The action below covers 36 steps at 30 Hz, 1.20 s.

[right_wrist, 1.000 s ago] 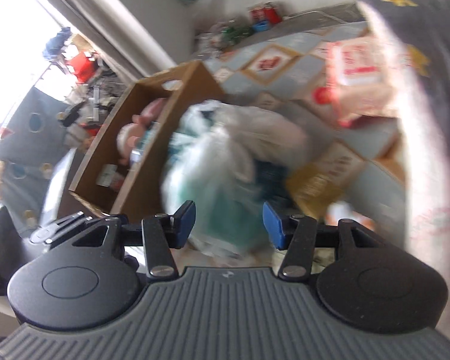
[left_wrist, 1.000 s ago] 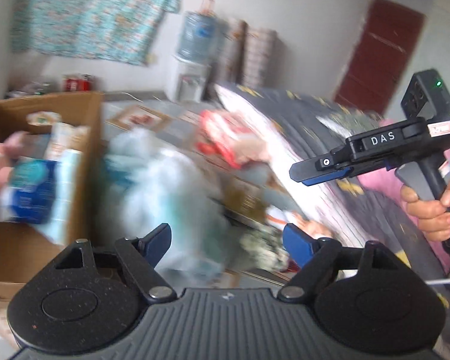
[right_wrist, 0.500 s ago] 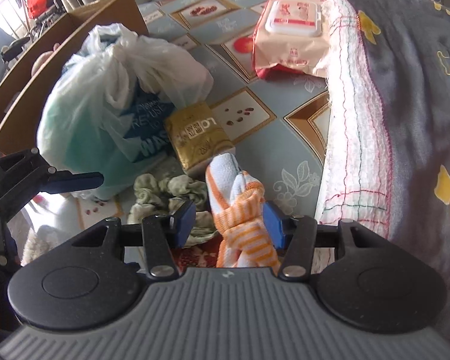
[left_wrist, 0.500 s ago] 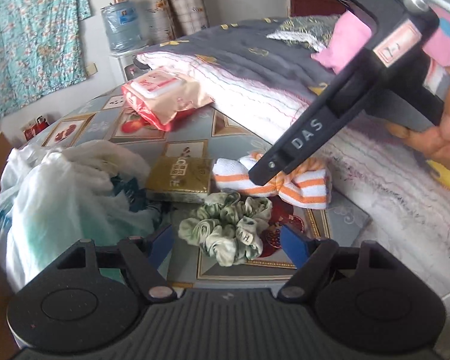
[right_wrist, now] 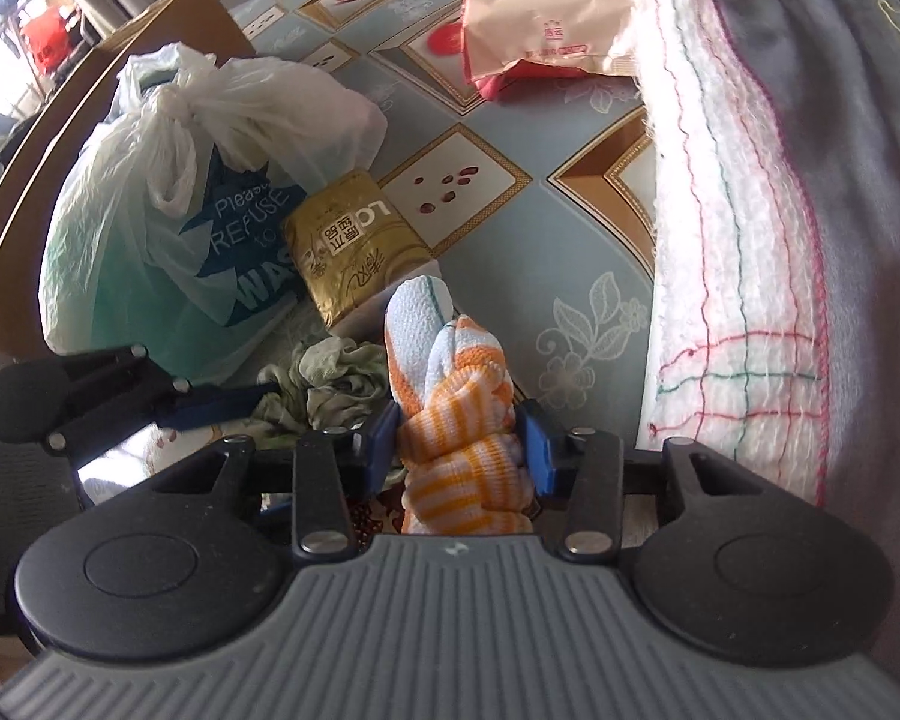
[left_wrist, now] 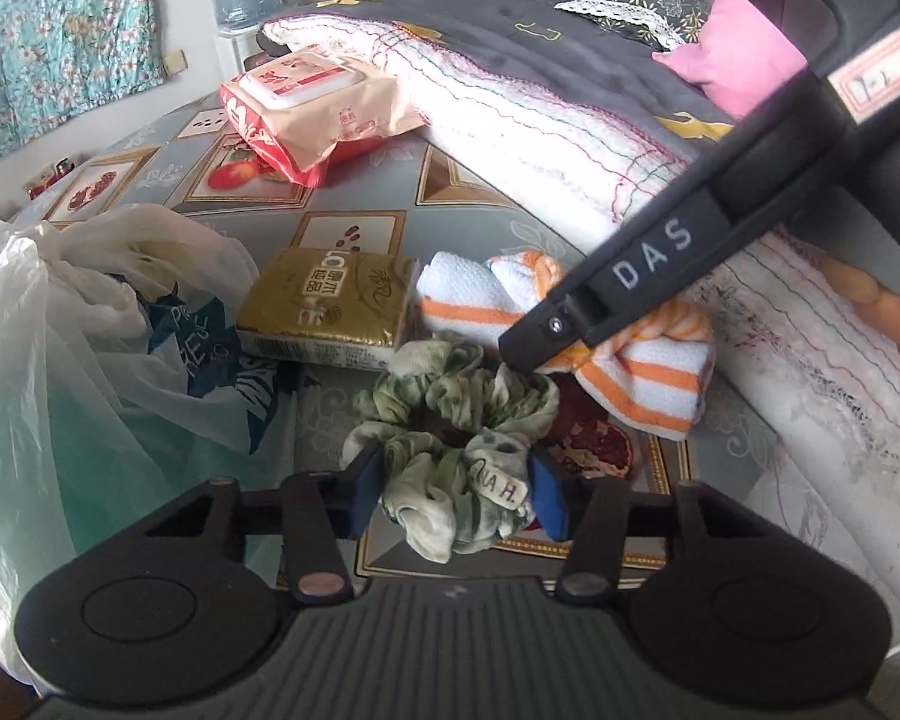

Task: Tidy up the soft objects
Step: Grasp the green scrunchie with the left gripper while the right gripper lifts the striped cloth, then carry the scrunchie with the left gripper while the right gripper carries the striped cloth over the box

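Note:
A green scrunchie (left_wrist: 450,420) lies on the patterned tablecloth (left_wrist: 354,186). My left gripper (left_wrist: 455,492) has its blue pads on both sides of the scrunchie's near edge and touches it. A knotted white and orange striped towel (right_wrist: 450,396) lies beside the scrunchie. My right gripper (right_wrist: 459,447) has its pads against both sides of the towel's knot. The right gripper also shows in the left wrist view (left_wrist: 534,354), over the towel (left_wrist: 648,372). The scrunchie shows in the right wrist view (right_wrist: 324,375) left of the towel.
A gold tissue pack (left_wrist: 330,306) lies behind the scrunchie. A knotted plastic bag (right_wrist: 168,222) stands at the left, with a cardboard box (right_wrist: 120,66) behind it. A wet wipes pack (left_wrist: 306,102) lies farther back. A folded grey blanket (left_wrist: 570,114) fills the right side.
Both grippers have swung from the box and bag down to the table. The left jaws have narrowed around the scrunchie and the right jaws around the striped towel.

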{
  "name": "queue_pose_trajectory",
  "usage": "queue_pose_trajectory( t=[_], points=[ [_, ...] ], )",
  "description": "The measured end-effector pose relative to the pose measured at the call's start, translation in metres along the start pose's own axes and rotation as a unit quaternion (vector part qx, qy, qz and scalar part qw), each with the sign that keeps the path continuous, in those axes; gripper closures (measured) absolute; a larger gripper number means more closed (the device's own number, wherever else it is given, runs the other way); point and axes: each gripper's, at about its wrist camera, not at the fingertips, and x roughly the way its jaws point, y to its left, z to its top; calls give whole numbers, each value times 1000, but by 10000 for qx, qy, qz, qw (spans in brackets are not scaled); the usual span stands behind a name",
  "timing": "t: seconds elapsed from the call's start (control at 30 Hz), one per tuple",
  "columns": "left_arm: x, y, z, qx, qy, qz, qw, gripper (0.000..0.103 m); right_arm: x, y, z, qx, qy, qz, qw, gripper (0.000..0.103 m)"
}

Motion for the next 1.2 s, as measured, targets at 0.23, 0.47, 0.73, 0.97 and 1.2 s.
queue_pose_trajectory(
  t=[0.23,0.47,0.73,0.97,1.2],
  points=[
    [-14,-8,-1,211,-131,-58,9997,78,-25,-5,-16,531,-281,165,9981,64],
    [-58,-10,1,229,-509,117,9984,80,-81,6,-28,709,-807,588,9925,64],
    [-146,25,-8,-324,-1268,412,9905,80,-129,62,-10,338,-1298,1414,9808,64],
    [-225,87,-39,-1199,-1803,1145,9695,79,-127,139,26,-211,-1259,2295,9649,64],
    [-280,165,-77,-2119,-1955,2122,9337,79,-88,234,76,-583,-730,2983,9499,63]
  ],
)
